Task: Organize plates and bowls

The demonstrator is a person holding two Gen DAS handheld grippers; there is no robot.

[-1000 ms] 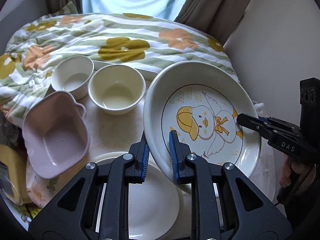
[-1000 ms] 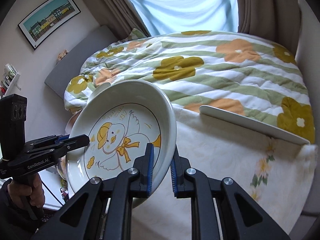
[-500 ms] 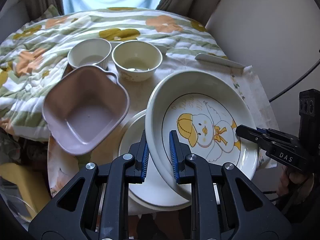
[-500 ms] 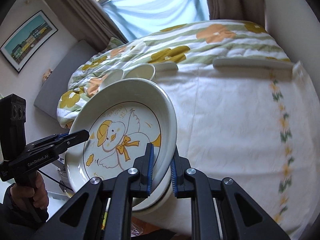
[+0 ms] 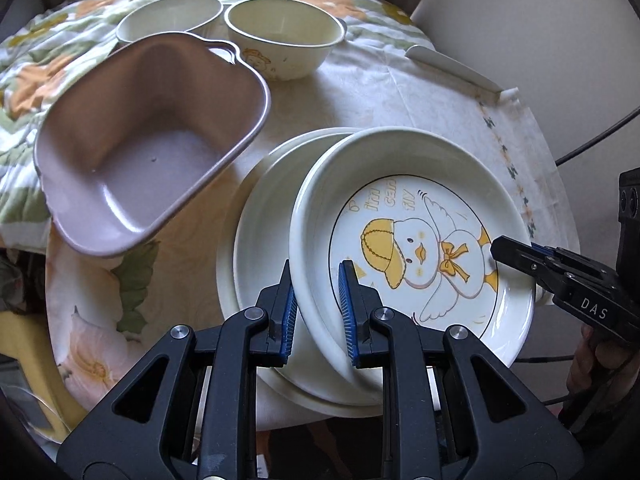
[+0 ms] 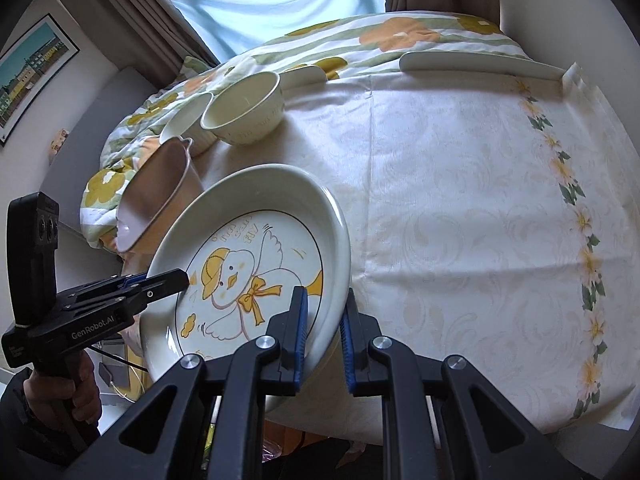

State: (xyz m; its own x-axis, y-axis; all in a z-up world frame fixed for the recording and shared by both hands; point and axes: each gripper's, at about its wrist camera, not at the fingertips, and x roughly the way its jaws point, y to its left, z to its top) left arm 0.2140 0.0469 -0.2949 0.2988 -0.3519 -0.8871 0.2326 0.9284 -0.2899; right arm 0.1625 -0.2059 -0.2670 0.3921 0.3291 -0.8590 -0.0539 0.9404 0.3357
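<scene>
Duck plate [image 5: 420,240] seemingly over white plate [image 5: 264,216]

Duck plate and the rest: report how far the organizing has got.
Done: nothing visibly stacked yet. In hand: left gripper and right gripper clamp the duck plate, tilted over the plain plate. Left: the pink dish and two cream bowls stand separate.

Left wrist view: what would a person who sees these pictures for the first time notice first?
The duck plate, held at opposite rims by the left claw and the right claw, catches the eye first; it hangs tilted above a plain white plate at the near table edge. Left of it stands a mauve square bowl, tipped, with two cream round bowls behind it.
</scene>
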